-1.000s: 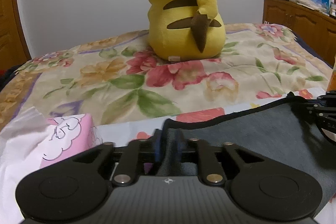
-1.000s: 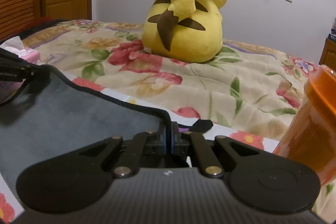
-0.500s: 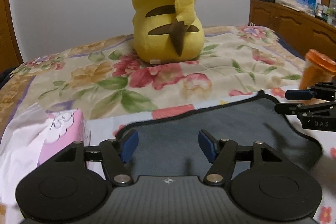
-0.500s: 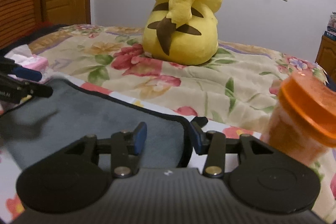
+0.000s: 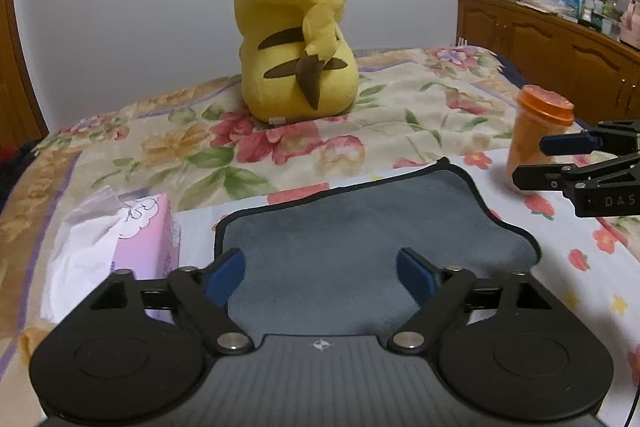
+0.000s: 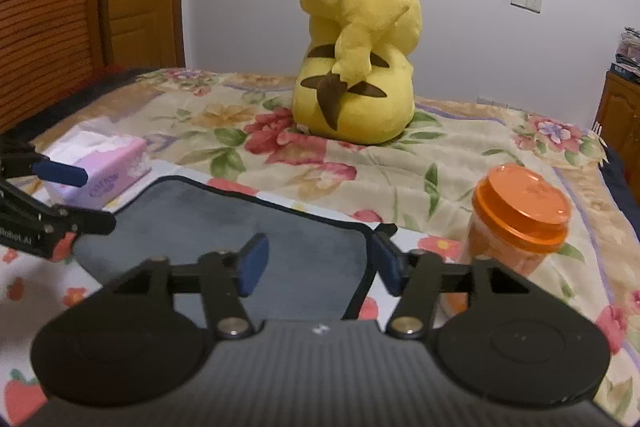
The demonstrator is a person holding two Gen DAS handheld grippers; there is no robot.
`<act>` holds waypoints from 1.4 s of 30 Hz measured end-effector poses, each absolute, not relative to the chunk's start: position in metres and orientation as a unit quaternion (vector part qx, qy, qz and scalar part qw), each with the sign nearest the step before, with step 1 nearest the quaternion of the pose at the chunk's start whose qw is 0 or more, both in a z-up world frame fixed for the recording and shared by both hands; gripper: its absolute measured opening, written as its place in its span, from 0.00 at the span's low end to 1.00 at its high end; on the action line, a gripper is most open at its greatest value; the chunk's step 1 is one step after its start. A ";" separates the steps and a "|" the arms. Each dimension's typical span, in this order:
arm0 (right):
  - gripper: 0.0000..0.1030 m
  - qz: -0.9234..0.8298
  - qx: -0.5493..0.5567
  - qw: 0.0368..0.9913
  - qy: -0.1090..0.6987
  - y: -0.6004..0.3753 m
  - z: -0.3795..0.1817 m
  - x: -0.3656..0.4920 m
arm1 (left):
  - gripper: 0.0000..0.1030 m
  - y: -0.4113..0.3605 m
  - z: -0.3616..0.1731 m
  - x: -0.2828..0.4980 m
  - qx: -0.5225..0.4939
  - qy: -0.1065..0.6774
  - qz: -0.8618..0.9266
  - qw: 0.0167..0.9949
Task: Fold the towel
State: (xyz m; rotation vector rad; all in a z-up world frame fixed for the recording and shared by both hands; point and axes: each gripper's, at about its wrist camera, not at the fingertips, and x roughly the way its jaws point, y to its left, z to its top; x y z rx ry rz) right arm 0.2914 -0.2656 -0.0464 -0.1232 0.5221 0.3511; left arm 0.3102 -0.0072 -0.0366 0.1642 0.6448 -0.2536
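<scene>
A dark grey towel (image 5: 360, 227) with black edging lies folded flat on the flowered bed; it also shows in the right wrist view (image 6: 248, 223). My left gripper (image 5: 320, 275) is open and empty, raised above the towel's near left part. My right gripper (image 6: 316, 263) is open and empty above the towel's near right corner. The right gripper also shows at the right edge of the left wrist view (image 5: 560, 163), and the left gripper at the left edge of the right wrist view (image 6: 76, 195).
A yellow plush toy (image 5: 296, 47) sits on the bed behind the towel. A pink tissue box (image 5: 136, 243) lies left of the towel. An orange-lidded jar (image 6: 516, 223) stands to its right. A wooden dresser (image 5: 560, 47) is at far right.
Both grippers were shut on the towel's far corners a second ago. They opened, let the towel go, and pulled back and up; the towel now lies flat.
</scene>
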 end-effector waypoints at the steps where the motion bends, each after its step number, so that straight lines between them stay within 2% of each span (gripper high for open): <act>1: 0.72 0.172 -0.059 0.950 0.256 -0.266 -0.044 0.288 | 0.89 -0.008 -0.035 0.306 0.081 0.314 -0.124 0.938; 2: 0.75 0.171 -0.057 0.950 0.254 -0.267 -0.042 0.284 | 0.90 -0.009 -0.033 0.301 0.080 0.313 -0.124 0.938; 4: 0.90 0.165 -0.053 0.953 0.250 -0.269 -0.038 0.277 | 0.92 -0.010 -0.031 0.293 0.081 0.312 -0.124 0.938; 9: 1.00 0.168 -0.052 0.953 0.248 -0.272 -0.034 0.263 | 1.00 -0.013 -0.026 0.275 0.081 0.305 -0.115 0.942; 26: 1.00 0.154 -0.056 0.959 0.231 -0.267 -0.004 0.197 | 1.00 -0.015 0.004 0.209 0.080 0.312 -0.097 0.942; 42: 1.00 0.147 -0.031 0.966 0.211 -0.272 0.028 0.130 | 1.00 -0.018 0.054 0.138 0.063 0.277 -0.069 0.956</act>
